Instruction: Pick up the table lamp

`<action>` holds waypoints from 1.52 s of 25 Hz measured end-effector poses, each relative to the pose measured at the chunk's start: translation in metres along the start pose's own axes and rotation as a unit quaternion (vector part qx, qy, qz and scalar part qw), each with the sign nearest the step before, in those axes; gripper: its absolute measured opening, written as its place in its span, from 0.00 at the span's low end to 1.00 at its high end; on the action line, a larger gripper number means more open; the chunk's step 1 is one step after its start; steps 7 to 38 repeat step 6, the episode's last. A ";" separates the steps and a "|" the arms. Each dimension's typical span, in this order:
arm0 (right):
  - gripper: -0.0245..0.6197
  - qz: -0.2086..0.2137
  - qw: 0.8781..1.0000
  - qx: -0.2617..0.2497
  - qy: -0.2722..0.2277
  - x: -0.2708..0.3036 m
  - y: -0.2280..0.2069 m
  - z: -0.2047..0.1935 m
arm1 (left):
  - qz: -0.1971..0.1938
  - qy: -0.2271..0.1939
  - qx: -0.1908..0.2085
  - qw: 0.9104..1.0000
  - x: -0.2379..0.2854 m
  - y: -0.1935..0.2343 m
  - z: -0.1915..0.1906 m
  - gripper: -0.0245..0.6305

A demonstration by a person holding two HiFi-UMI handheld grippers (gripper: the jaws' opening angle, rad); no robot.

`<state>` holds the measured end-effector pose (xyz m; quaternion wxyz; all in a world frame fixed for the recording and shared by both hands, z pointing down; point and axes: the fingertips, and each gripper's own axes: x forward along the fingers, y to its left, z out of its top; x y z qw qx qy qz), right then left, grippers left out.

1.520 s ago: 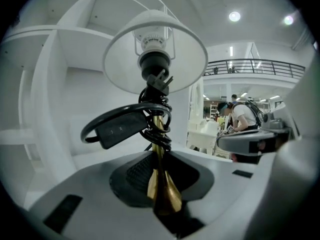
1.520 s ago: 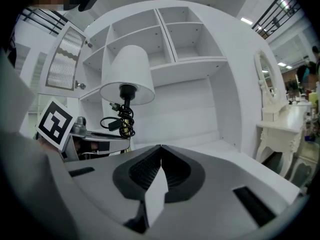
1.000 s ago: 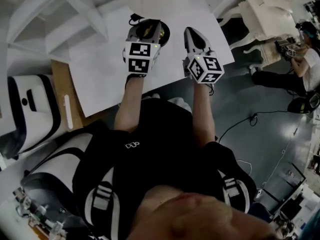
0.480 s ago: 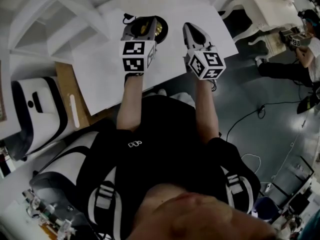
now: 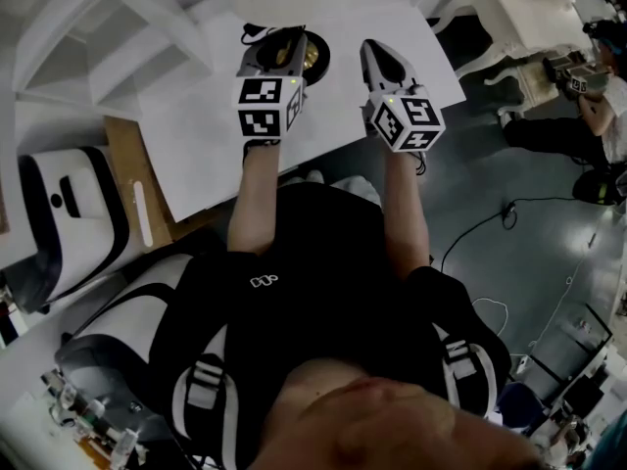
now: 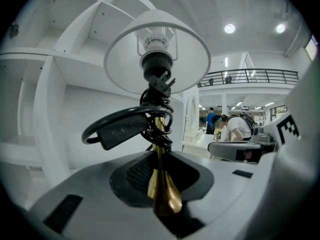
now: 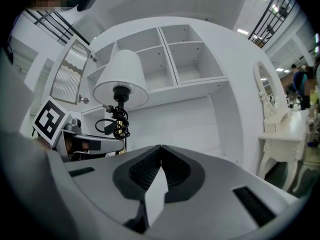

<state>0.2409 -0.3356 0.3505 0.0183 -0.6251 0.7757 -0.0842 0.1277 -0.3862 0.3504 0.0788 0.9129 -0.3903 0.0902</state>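
Observation:
The table lamp has a brass stem (image 6: 160, 184), a white shade (image 6: 157, 54) and a black cord (image 6: 127, 126) coiled round the stem. My left gripper (image 6: 159, 171) is shut on the brass stem low down, with the shade high above the jaws. In the head view the left gripper (image 5: 284, 49) sits over the lamp's dark round base (image 5: 315, 57) on the white table (image 5: 196, 135). To its right, my right gripper (image 5: 377, 59) hovers over the table with its jaws shut (image 7: 160, 154) and nothing between them. From the right gripper view the lamp (image 7: 120, 84) stands at the left, apart from these jaws.
White open shelving (image 5: 108, 37) stands behind the table. A white and black appliance (image 5: 59, 213) sits at the left. At the right are a white dressing table (image 5: 509, 18), a person (image 5: 607, 116) and a cable on the floor (image 5: 490, 228).
Only the head view has shifted a little. The left gripper keeps its hold on the lamp stem and the right gripper stays where it was.

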 end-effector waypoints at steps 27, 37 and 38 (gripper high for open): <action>0.07 0.003 1.000 -0.007 0.002 0.005 0.002 -0.001 | 0.002 0.007 0.001 1.000 0.002 0.005 -0.008 0.18; 0.07 0.003 1.000 -0.007 0.002 0.005 0.002 -0.001 | 0.002 0.007 0.001 1.000 0.002 0.005 -0.008 0.18; 0.07 0.003 1.000 -0.007 0.002 0.005 0.002 -0.001 | 0.002 0.007 0.001 1.000 0.002 0.005 -0.008 0.18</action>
